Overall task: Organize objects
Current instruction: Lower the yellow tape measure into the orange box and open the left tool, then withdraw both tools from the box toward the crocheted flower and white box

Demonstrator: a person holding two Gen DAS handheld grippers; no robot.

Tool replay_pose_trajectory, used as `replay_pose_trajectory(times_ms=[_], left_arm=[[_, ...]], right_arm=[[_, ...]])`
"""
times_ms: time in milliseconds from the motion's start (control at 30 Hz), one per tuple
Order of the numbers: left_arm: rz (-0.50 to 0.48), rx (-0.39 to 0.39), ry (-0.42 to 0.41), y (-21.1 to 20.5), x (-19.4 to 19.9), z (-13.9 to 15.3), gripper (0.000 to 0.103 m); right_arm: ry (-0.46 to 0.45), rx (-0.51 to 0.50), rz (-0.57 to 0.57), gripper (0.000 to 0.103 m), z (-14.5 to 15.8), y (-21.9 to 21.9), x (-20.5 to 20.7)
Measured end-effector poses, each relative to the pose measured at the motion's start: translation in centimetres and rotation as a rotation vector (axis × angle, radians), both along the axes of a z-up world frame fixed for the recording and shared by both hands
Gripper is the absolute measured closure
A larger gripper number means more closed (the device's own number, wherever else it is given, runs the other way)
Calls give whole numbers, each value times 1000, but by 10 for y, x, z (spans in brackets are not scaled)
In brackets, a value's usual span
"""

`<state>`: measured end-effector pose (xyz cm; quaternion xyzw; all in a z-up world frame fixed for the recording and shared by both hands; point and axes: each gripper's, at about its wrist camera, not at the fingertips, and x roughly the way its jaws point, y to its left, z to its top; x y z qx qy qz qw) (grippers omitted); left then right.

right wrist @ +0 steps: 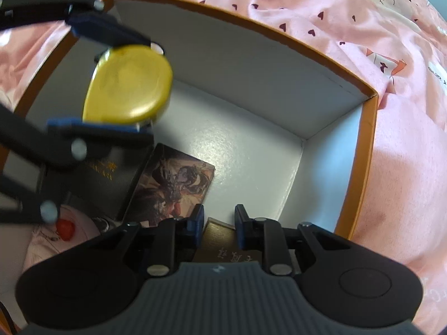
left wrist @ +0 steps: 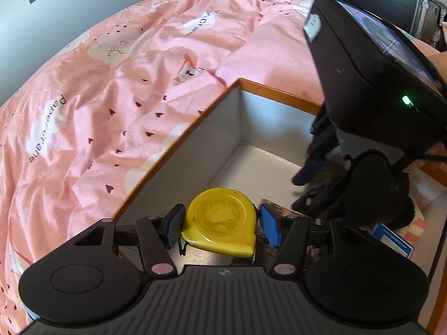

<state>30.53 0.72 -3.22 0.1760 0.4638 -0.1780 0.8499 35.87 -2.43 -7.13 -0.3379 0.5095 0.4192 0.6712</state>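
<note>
While left tongs [left wrist: 220, 227] grip the yellow tape measure [left wrist: 222, 220], right tongs [right wrist: 218, 227] straddle a half-hidden brown box [right wrist: 220, 247]

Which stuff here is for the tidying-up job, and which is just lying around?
For the job:
- yellow tape measure, held by the left gripper
- box it hangs over
- picture card, dark booklet and brown item in the box
- right gripper, above the brown item

Just lying about:
- pink bedsheet
- blue and white packet

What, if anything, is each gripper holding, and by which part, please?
Left gripper grips the yellow tape measure by its opposite edges; right gripper holds nothing.
</note>
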Motion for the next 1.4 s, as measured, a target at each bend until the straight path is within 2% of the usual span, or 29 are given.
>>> replay_pose_trajectory(times_ms=[167, 367, 600, 833, 1033, 1233, 1400], left_arm=[[-50, -12, 15, -5, -7, -1, 36], [-96, -42, 84, -18, -6, -12, 36], [-62, -91, 215, -29, 8, -33, 36], [-37, -92, 272, -34, 13, -45, 36], [-18, -73, 280, -33, 9, -55, 36], [-7, -94, 271, -26, 4, -53, 30], [9, -123, 200, -12, -15, -33, 30]], right_arm=[[-88, 84, 7, 77, 26, -11, -8], [-192, 191, -41, 76, 54, -36, -20], [-231, 204, -54, 76, 54, -46, -32], [-215, 194, -65, 72, 45, -57, -35], [-211, 187, -63, 69, 42, -59, -41], [-215, 183, -65, 68, 45, -59, -46], [-217, 211, -104, 68, 55, -62, -52]])
